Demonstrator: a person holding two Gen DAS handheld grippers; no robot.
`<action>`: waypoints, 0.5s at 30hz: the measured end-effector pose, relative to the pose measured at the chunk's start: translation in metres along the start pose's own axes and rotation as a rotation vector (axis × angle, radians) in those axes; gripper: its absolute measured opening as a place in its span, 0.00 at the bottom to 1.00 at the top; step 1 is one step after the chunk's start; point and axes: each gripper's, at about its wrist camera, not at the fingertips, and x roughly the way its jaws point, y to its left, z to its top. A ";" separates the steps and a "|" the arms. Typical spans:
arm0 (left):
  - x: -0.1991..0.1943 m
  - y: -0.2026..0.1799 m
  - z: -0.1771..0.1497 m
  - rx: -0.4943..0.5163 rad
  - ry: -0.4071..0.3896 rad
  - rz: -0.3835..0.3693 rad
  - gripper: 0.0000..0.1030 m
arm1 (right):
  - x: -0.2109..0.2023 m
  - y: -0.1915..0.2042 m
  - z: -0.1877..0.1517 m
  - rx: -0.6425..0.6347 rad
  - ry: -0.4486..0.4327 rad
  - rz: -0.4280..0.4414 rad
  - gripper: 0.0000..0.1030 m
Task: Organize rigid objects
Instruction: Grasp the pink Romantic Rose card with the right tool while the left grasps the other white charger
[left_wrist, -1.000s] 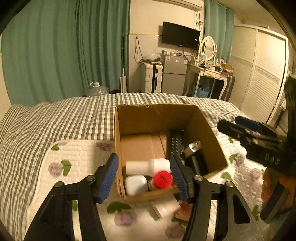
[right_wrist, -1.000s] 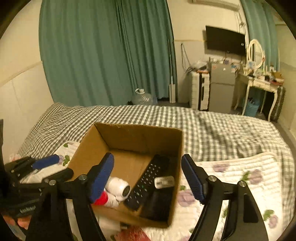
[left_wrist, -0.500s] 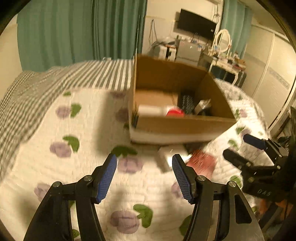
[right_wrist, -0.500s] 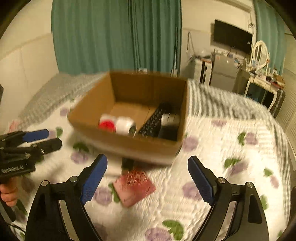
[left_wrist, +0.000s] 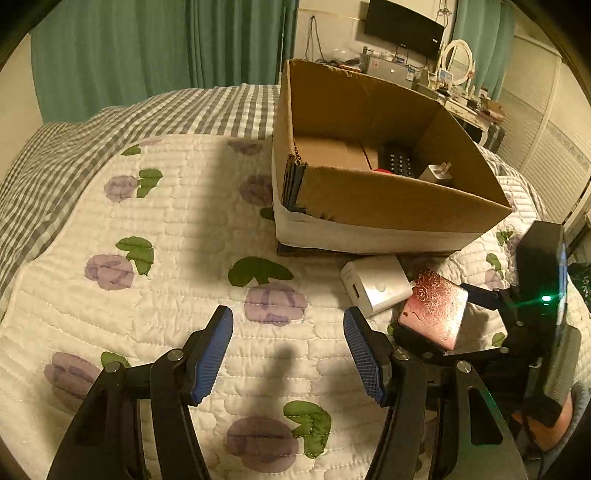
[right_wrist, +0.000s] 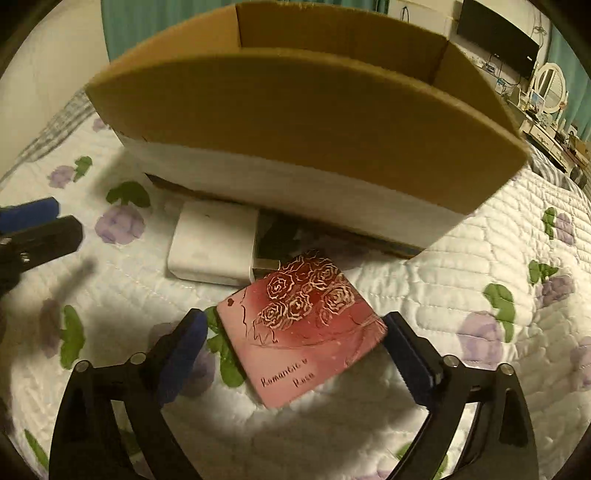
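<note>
A pink box with a rose print (right_wrist: 301, 328) lies on the quilt in front of the cardboard box (right_wrist: 306, 110); it also shows in the left wrist view (left_wrist: 436, 308). My right gripper (right_wrist: 295, 352) is open, with its jaws on either side of the pink box. A white charger block (right_wrist: 214, 245) lies just left of it, against the cardboard box, and shows in the left wrist view (left_wrist: 376, 282). My left gripper (left_wrist: 288, 352) is open and empty, low over the quilt. Inside the cardboard box (left_wrist: 388, 199) I see a black remote (left_wrist: 397, 162), a white plug (left_wrist: 439, 173) and a red cap.
The floral quilt (left_wrist: 147, 288) covers the bed, with a grey checked blanket (left_wrist: 74, 140) behind it. A green curtain, a TV and a dressing table stand at the back of the room.
Both grippers have dropped from above the cardboard box to the quilt in front of it. My right gripper has closed in around the pink box; the left has moved nearer the charger.
</note>
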 end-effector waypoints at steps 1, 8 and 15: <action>0.000 -0.001 0.000 0.002 -0.001 0.005 0.63 | 0.004 0.001 0.000 -0.001 0.005 -0.001 0.98; 0.003 -0.005 -0.001 0.011 -0.004 0.032 0.63 | 0.005 -0.002 0.000 0.006 -0.006 -0.018 0.90; 0.007 -0.031 0.001 0.058 -0.007 0.021 0.63 | -0.034 -0.020 -0.009 0.037 -0.100 -0.057 0.90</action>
